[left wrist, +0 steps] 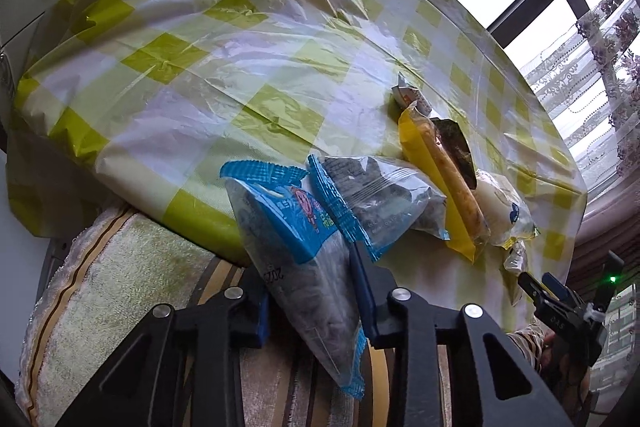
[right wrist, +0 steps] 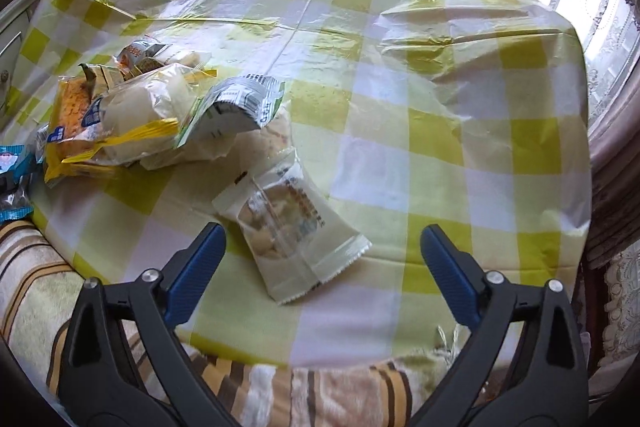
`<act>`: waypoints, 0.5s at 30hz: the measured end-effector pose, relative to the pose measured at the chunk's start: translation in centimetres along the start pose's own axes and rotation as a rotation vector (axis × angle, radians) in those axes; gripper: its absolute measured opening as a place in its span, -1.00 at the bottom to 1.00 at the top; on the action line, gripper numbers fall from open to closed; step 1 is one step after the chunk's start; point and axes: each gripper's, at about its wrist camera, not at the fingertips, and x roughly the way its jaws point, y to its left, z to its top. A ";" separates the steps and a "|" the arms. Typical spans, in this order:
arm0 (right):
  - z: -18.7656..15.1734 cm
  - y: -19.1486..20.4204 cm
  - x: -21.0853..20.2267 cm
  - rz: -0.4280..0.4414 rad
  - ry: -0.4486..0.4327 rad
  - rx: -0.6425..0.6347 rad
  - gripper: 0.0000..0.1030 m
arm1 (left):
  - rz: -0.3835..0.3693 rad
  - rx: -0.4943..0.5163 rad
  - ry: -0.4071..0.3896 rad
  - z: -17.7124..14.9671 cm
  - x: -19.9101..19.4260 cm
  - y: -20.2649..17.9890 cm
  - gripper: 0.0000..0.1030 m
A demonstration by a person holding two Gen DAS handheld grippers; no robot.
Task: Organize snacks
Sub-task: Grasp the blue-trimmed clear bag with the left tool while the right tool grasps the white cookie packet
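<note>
At the bottom of the left wrist view, the left gripper [left wrist: 316,303] pinches one blue-and-clear snack packet [left wrist: 296,239] between its pads. Just beyond it, in the middle right of the frame, lie a second blue-edged packet [left wrist: 380,199], one yellow packet [left wrist: 440,183] and a pale bun in clear wrap [left wrist: 502,207], side by side on the yellow-checked tablecloth [left wrist: 200,75].

At the bottom of the right wrist view, the right gripper [right wrist: 322,267] is spread wide, holding nothing. One white nut packet [right wrist: 292,223] lies flat on the cloth between and just past its fingers. Farther off, at the left of the frame, a heap of snacks [right wrist: 132,107] overlaps; their count cannot be told. A striped towel [right wrist: 280,395] shows below the table edge.
</note>
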 end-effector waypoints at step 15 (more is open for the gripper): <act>0.5 -0.4 2.1 0.152 0.065 0.029 -0.02 | -0.019 -0.015 -0.028 -0.3 -0.4 0.4 -0.47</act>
